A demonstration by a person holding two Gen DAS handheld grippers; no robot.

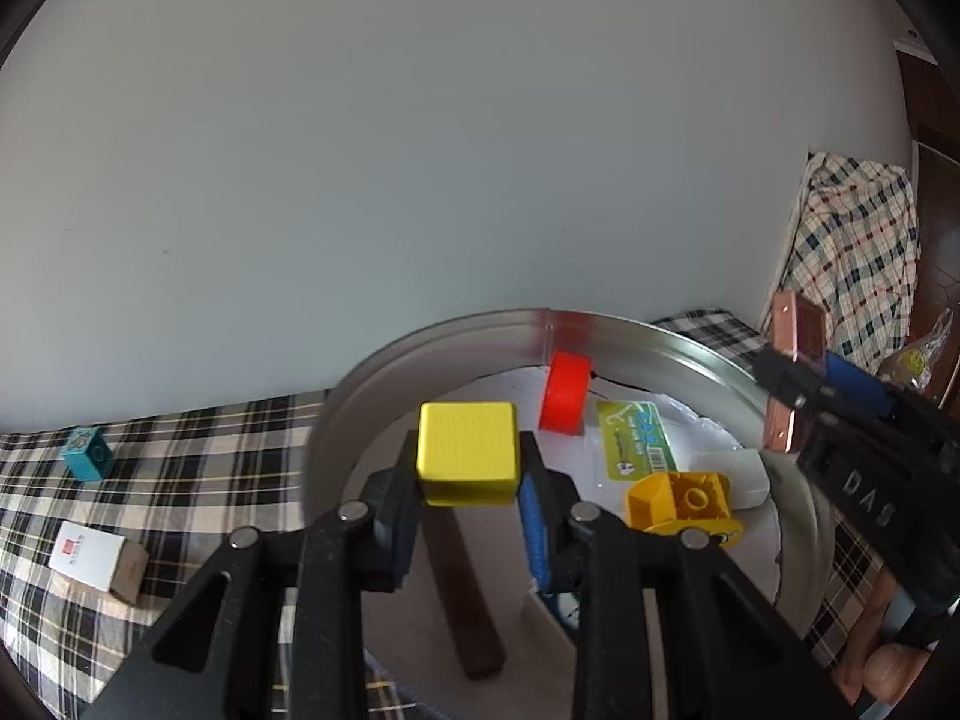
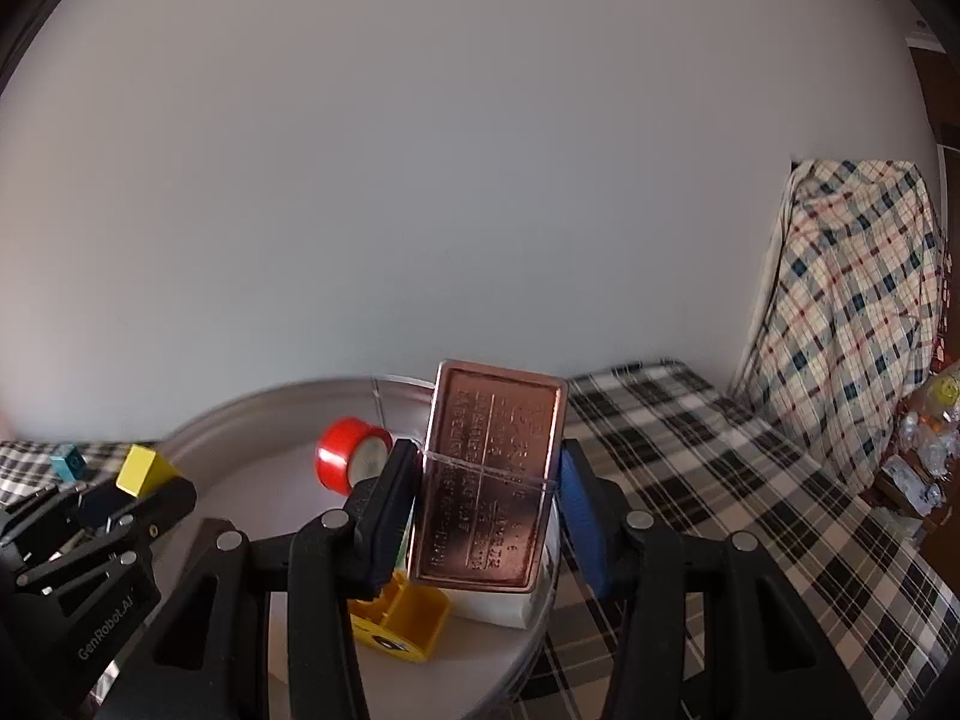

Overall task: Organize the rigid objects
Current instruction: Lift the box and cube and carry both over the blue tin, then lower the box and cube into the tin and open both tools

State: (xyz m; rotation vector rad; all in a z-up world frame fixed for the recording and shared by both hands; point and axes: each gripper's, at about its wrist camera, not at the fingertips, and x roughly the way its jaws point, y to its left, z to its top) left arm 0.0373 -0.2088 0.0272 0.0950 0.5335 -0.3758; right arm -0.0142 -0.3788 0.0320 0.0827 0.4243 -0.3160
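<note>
A plaid-covered surface (image 1: 198,438) carries a round metal tray (image 1: 672,339). My left gripper (image 1: 468,474) clamps a yellow block (image 1: 468,450) above the tray's near-left rim; my right gripper (image 2: 489,480) pinches a copper-coloured case (image 2: 489,480) (embossed lettering) over its right rim.

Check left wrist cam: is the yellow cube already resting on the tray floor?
No. The yellow cube is clamped between the left gripper fingers, held above the metal tray.
</note>
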